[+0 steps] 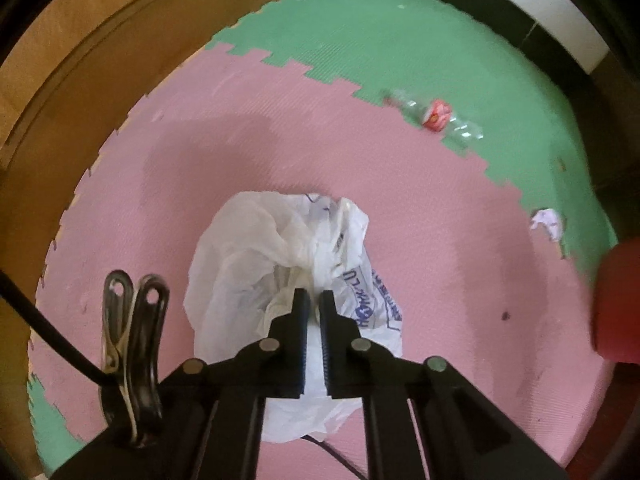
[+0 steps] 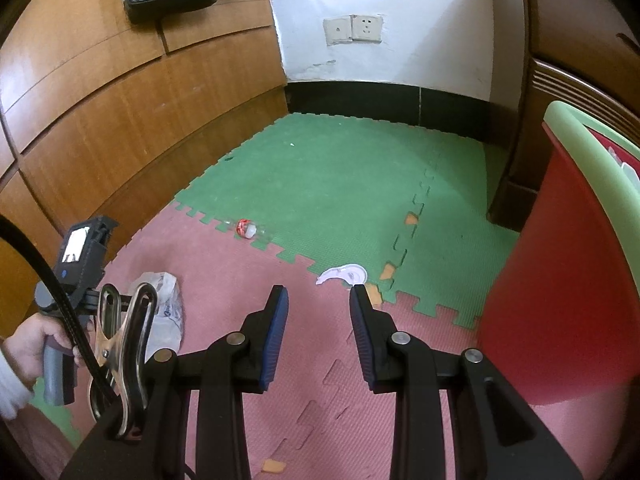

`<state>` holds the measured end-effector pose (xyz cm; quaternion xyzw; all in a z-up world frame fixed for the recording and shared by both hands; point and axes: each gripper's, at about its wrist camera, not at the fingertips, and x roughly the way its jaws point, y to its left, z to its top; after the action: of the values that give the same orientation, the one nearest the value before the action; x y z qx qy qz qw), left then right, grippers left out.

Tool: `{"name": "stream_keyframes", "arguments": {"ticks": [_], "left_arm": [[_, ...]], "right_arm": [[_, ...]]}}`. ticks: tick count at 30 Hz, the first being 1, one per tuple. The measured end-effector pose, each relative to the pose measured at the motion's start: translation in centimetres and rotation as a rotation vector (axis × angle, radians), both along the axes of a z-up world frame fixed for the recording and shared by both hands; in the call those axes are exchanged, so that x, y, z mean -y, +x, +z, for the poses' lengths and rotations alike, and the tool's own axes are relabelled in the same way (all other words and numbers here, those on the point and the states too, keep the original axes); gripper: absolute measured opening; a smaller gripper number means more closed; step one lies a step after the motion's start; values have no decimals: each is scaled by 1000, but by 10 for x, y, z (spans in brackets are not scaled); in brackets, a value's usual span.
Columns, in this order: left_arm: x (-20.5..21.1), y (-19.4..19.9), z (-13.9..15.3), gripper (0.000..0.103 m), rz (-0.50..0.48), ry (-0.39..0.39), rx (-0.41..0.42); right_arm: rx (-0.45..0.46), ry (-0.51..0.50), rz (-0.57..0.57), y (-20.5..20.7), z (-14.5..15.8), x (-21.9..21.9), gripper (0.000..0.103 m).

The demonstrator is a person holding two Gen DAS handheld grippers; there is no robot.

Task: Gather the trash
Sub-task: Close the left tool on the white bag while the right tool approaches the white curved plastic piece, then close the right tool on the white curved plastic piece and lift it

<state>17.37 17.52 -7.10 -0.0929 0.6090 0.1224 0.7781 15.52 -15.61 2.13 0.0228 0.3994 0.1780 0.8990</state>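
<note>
A crumpled white plastic bag (image 1: 288,264) with blue print lies on the pink foam mat. My left gripper (image 1: 315,300) is shut on the bag's near part, white film pinched between its fingers. The bag also shows in the right wrist view (image 2: 162,300), beside the hand-held left gripper (image 2: 80,264). My right gripper (image 2: 318,292) is open and empty above the pink mat. A crushed clear bottle with a red label (image 1: 438,114) (image 2: 246,228) lies at the pink-green seam. A white paper scrap (image 1: 546,220) (image 2: 346,274) lies near the seam, just beyond my right fingertips.
A red bin with a pale green rim (image 2: 560,260) stands at the right; its edge shows in the left wrist view (image 1: 618,300). Wooden cabinets (image 2: 120,120) run along the left. A white wall with sockets (image 2: 354,30) and black skirting closes the far end.
</note>
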Motion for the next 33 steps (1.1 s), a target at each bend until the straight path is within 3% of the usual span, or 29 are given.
{"name": "stream_keyframes", "arguments": {"ticks": [9, 15, 20, 21, 23, 25, 29, 33], "left_arm": [[21, -3, 36, 4, -36, -93, 123], [20, 2, 40, 4, -45, -130, 154], [19, 7, 34, 6, -49, -103, 140], [18, 7, 32, 8, -48, -96, 135], [18, 9, 28, 17, -45, -80, 120], [17, 10, 21, 30, -44, -71, 92], [18, 12, 6, 32, -54, -74, 40], [23, 13, -8, 42, -74, -82, 1]], "right_arm": [[-80, -27, -30, 33, -28, 0, 33], [-232, -5, -70, 72, -81, 4, 33], [-290, -66, -50, 100, -118, -8, 33], [-292, -77, -42, 105, -124, -12, 33], [-291, -82, -22, 114, -131, -18, 47], [-283, -91, 5, 122, -135, -26, 53], [-254, -161, 38, 136, -147, -41, 53], [-263, -178, 29, 147, -161, -41, 53]]}}
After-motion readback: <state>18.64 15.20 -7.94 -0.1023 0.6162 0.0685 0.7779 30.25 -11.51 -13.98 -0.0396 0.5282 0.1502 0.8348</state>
